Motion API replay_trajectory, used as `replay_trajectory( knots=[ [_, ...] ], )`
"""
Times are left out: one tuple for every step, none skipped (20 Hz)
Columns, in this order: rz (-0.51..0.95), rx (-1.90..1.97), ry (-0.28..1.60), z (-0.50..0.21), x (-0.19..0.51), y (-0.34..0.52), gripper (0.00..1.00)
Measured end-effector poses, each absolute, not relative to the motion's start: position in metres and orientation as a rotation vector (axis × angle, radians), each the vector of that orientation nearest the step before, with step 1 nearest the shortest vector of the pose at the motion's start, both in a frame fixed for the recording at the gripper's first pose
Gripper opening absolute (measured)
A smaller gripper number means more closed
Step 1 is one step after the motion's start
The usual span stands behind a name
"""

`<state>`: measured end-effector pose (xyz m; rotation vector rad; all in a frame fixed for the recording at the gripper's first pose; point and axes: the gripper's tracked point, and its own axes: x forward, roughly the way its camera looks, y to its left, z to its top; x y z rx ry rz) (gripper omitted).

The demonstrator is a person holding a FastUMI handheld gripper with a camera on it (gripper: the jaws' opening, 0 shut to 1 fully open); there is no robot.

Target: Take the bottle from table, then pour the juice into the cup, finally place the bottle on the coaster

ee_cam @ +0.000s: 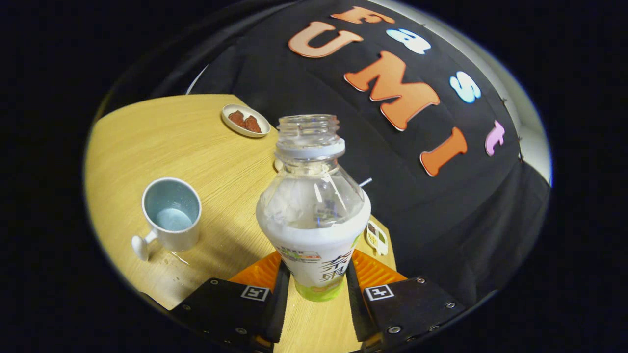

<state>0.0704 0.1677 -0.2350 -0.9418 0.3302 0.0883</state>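
Bottle (314, 215) (uncapped) in tool (316, 289) grip

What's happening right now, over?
Gripper jaws shut on the uncapped bottle. Cup stands apart beside it on the table. Nothing between them.

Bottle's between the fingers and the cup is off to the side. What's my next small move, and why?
Probably carry the bottle over toward the cup. The tool has a finger against each side of the bottle's lower body, so the grip looks set. The cap is off, the neck points up, and the cup stands upright and open on the table, apart from the bottle. Keep it upright until its mouth is above the cup.
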Motion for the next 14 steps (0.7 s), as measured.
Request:
replay_trajectory(
  knots=[
    [0.098, -0.991, 0.315, -0.236, 0.071, 0.173, 0.56],
    [0.101, -1.034, 0.304, -0.238, 0.074, 0.178, 0.57],
    [0.105, -1.071, 0.296, -0.24, 0.076, 0.181, 0.57],
    [0.109, -1.107, 0.288, -0.242, 0.077, 0.183, 0.57],
    [0.114, -1.145, 0.278, -0.245, 0.078, 0.186, 0.57],
    [0.118, -1.184, 0.268, -0.246, 0.079, 0.187, 0.57],
    [0.12, -1.22, 0.259, -0.248, 0.081, 0.187, 0.56],
    [0.122, -1.256, 0.253, -0.249, 0.08, 0.185, 0.56],
    [0.127, -1.289, 0.246, -0.251, 0.079, 0.186, 0.56],
    [0.132, -1.323, 0.238, -0.251, 0.079, 0.186, 0.56],
    [0.134, -1.361, 0.228, -0.252, 0.081, 0.185, 0.56],
    [0.138, -1.396, 0.219, -0.252, 0.081, 0.184, 0.56],
    [0.141, -1.42, 0.212, -0.253, 0.083, 0.183, 0.56],
    [0.144, -1.437, 0.213, -0.254, 0.084, 0.181, 0.56]
  ],
)
